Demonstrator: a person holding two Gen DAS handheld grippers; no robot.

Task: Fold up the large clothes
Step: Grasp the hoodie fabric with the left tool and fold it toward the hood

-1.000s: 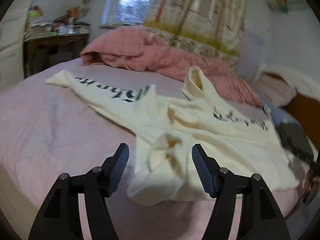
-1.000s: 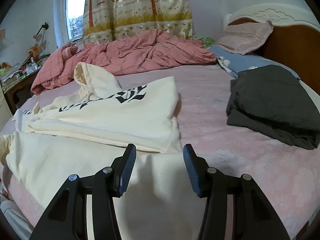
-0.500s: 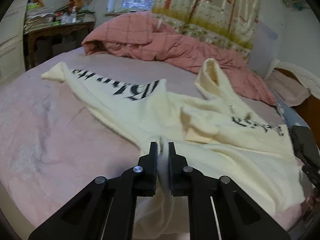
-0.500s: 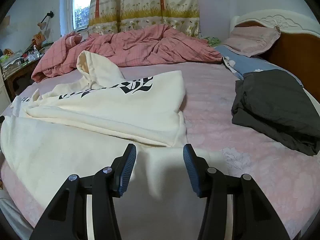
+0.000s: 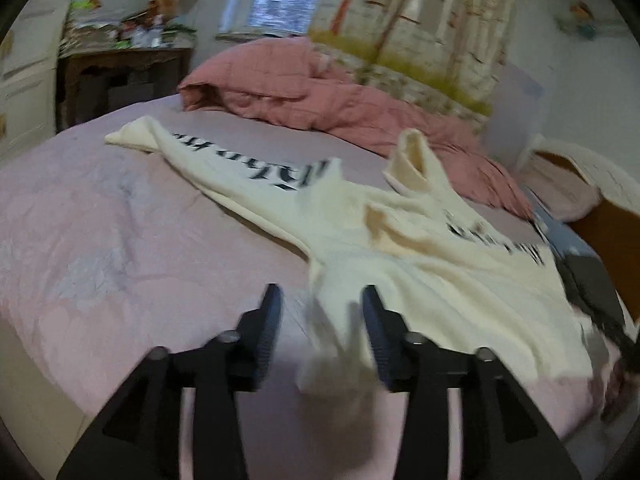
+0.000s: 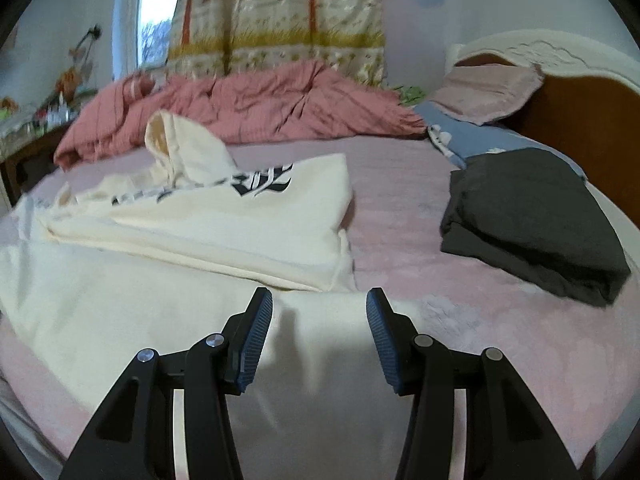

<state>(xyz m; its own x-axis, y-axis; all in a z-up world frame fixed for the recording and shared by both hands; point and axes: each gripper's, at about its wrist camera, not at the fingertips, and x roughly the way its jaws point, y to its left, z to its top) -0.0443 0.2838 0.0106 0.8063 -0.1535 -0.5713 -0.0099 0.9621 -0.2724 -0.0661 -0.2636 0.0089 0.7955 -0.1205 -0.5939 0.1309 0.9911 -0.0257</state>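
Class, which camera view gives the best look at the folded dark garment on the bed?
The right wrist view: the folded dark garment lies whole and unobstructed on the pink bed. The left wrist view catches only a blurred sliver of it at the right edge.

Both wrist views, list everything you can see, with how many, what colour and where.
hoodie: one, cream with black lettering, spread across the bed, one sleeve folded over its body
bed: one, pink sheet, under everything
quilt: one, rose pink, bunched at the far side
folded clothes: one pile, dark grey, right of the hoodie
pillow: one, pale pink, by the headboard
curtain: one, tree print, behind the bed
desk: one, dark wood, cluttered, far left
left hand-held gripper: open, over the hoodie's edge
right hand-held gripper: open, over the hoodie
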